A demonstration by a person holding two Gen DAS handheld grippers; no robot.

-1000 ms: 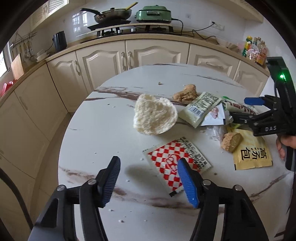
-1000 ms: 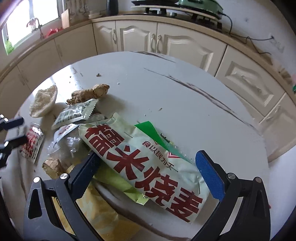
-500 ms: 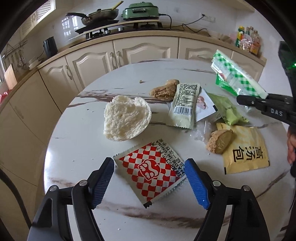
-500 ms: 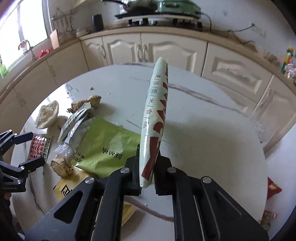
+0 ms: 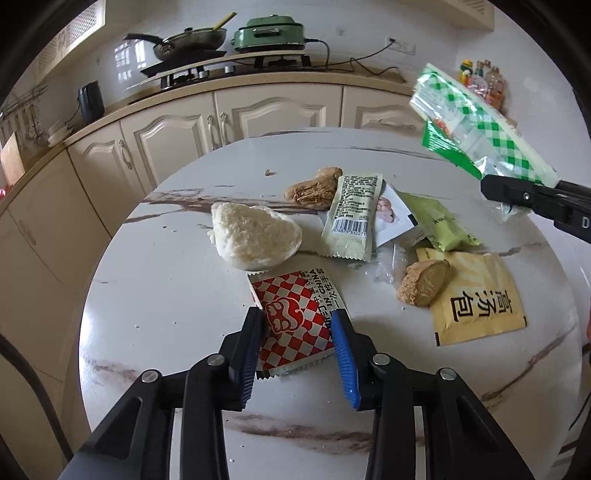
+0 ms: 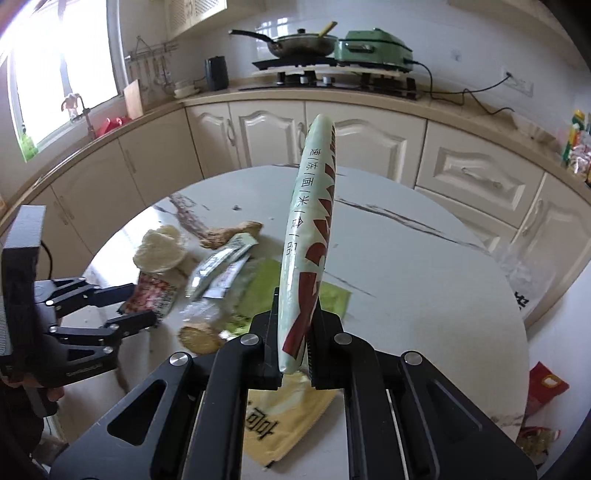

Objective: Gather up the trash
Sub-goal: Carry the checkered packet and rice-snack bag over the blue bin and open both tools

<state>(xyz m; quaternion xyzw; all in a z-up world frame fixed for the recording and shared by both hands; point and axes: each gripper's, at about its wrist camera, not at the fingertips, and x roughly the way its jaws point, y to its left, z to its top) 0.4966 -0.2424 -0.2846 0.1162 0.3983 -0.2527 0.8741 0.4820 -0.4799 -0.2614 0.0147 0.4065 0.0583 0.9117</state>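
My right gripper (image 6: 293, 345) is shut on a long white, red and green food bag (image 6: 312, 236) and holds it upright above the table; the bag also shows in the left wrist view (image 5: 476, 125). My left gripper (image 5: 298, 350) is open, its blue pads on either side of a red-and-white checked packet (image 5: 295, 321) lying on the round marble table (image 5: 166, 295). More trash lies behind: a white rice cake (image 5: 255, 236), a pale sachet (image 5: 351, 218), a green packet (image 5: 439, 225), a yellow packet (image 5: 480, 306) and brown food lumps (image 5: 424, 282).
Cream kitchen cabinets (image 5: 258, 118) and a counter with a stove, pan (image 5: 184, 40) and green cooker (image 5: 271, 33) ring the table's far side. Red bags lie on the floor at the right in the right wrist view (image 6: 543, 391).
The right gripper closed on the long bag and lifted it off the table. The left gripper moved forward over the checked packet and its jaws narrowed around it.
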